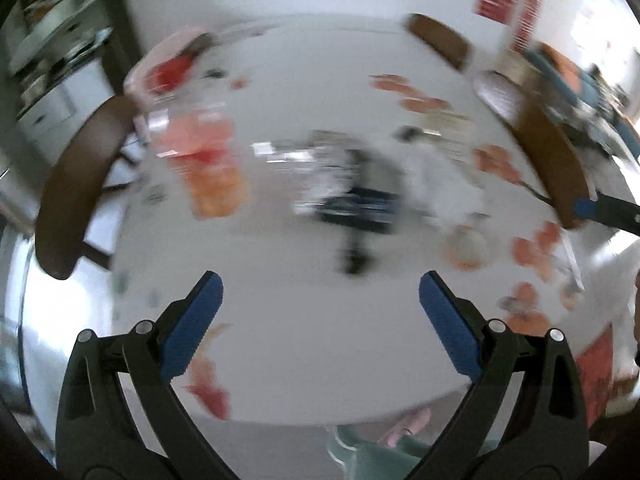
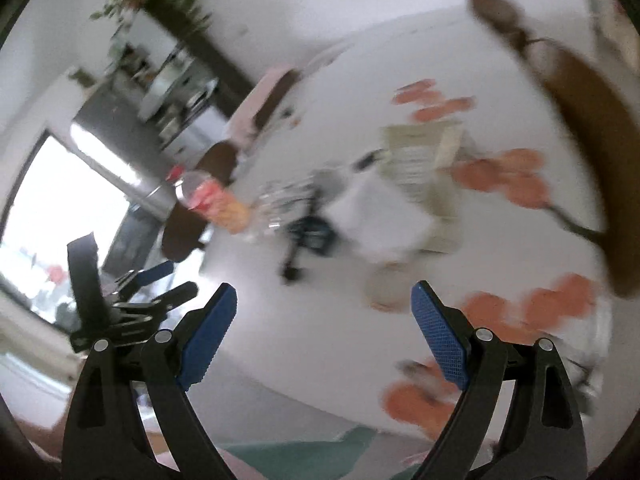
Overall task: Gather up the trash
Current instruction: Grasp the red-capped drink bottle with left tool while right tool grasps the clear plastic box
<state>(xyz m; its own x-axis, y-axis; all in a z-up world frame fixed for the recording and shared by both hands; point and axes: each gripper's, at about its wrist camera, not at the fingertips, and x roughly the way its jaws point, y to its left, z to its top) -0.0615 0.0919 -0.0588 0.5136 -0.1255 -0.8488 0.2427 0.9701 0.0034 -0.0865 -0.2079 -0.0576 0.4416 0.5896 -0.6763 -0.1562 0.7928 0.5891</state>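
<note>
Both views are strongly blurred, so many small things on the white table (image 1: 304, 344) cannot be named with certainty. The left gripper (image 1: 320, 292) hangs above the near part of the table with its two blue pads far apart, and nothing is between them. The right gripper (image 2: 324, 304) is also wide open and holds nothing; it is above the near edge of the table. In the right wrist view the left gripper (image 2: 160, 276) shows at the left side, well apart from the right one. The trash lies in the middle of the table, away from both grippers. There is a plastic bottle (image 1: 200, 160) with a red and orange label, lying on its side at the left part of the group. Beside it is a dark blue wrapper (image 1: 360, 208) with something shiny and transparent next to it, and then a crumpled white paper (image 1: 440, 184) to the right. Near the paper stands a pale carton box (image 2: 424, 160), seen more clearly in the right wrist view. The tablecloth carries orange flower prints (image 2: 504, 176). Brown chair backs (image 1: 76, 184) stand around the table.
</note>
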